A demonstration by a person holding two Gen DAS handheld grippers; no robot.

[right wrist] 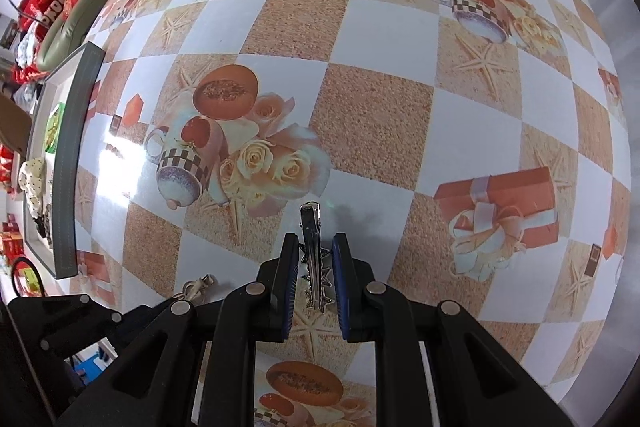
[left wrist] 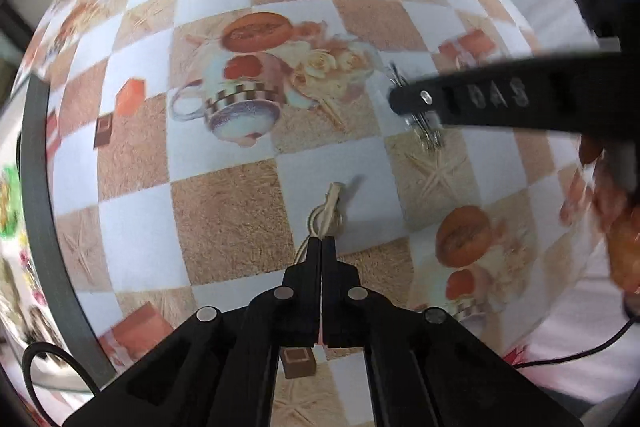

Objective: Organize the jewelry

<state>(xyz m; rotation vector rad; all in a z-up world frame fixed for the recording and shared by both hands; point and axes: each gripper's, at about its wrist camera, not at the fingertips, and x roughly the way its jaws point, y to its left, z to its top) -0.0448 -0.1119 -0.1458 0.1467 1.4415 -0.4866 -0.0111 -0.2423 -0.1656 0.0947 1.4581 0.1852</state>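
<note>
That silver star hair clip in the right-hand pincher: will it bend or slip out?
The hair clip looks like stiff metal, so it probably won't flop. It's shiny and thin, so it might twist between the right gripper pads. It's probably light.

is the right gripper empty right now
No, the right gripper is closed on a silver hair clip with star shapes, standing upright between its blue-padded fingers above the checkered tablecloth.

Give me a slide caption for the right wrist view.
Right gripper clamps a silver star hair clip above the checkered tablecloth.
</note>
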